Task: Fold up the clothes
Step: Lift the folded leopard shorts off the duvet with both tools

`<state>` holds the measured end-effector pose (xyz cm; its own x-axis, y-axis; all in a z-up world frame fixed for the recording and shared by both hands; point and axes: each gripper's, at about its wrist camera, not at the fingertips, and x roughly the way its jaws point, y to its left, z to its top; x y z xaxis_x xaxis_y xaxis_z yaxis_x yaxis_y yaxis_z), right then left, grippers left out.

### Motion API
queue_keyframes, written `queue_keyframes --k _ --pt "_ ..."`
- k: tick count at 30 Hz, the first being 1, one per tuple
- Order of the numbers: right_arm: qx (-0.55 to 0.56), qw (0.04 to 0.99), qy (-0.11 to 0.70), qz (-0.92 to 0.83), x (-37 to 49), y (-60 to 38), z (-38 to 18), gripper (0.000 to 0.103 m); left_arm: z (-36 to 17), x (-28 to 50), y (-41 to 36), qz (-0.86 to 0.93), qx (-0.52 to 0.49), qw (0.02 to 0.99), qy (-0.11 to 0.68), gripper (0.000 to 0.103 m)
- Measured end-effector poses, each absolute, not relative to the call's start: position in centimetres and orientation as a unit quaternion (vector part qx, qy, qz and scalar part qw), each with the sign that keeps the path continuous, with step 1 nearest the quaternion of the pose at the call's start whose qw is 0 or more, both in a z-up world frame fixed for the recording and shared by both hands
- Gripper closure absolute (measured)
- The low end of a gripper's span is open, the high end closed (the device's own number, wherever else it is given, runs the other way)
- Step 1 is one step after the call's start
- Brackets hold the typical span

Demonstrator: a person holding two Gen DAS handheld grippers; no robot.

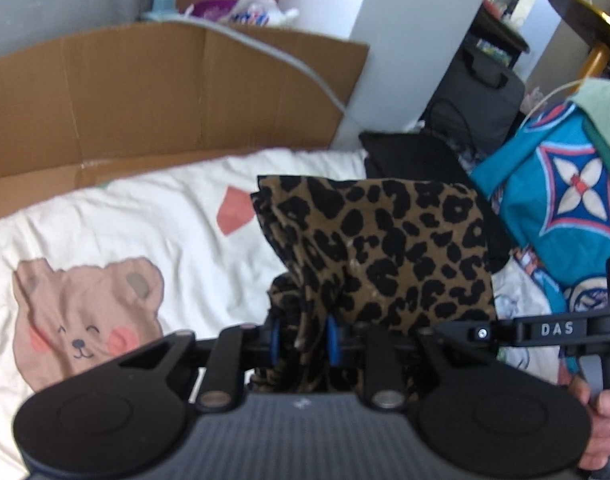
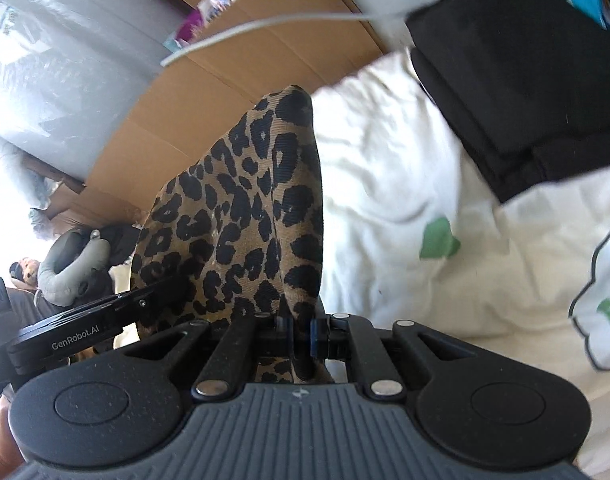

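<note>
A leopard-print garment hangs lifted above the white bedspread, stretched between both grippers. My left gripper is shut on a bunched thick edge of it, the blue pads pressing folds of fabric from both sides. In the right wrist view the same leopard-print garment rises as a tall peaked fold, and my right gripper is shut tight on its lower edge. The right gripper's body shows at the left view's right edge, held by a hand. The left gripper's body appears at the right view's left.
The bedspread carries a bear print and green shapes. Folded black clothes lie at the bed's far end beside a turquoise patterned cloth. Brown cardboard lines the wall, with a white cable across it.
</note>
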<state>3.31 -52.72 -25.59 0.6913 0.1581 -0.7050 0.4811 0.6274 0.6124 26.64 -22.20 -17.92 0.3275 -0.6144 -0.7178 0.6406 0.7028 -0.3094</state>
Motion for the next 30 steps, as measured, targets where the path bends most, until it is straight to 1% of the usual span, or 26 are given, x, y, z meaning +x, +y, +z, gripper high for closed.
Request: queue_keyframes --k 7,18,22,30 --pt "0.386 0.841 0.367 -0.091 3.8 -52.8 -19.4 0.098 -12.7 25.9 -21.2 -0.382 0.01 0.83 0.407 0.08" --pt "0.334 0.88 0.33 -0.079 2.8 -51.7 -8.1 0.098 -2.7 23.0 -17.9 -0.362 -0.01 0.863 0.353 0.08" --pt "0.298 0.897 0.319 -0.076 2.2 -50.6 -4.2 0.098 0.8 21.7 -16.8 -0.36 -0.004 0.873 0.328 0.08" --pt "0.248 0.921 0.293 -0.068 1.1 -48.0 2.6 0.098 6.1 19.4 -13.8 -0.349 -0.015 0.889 0.295 0.08"
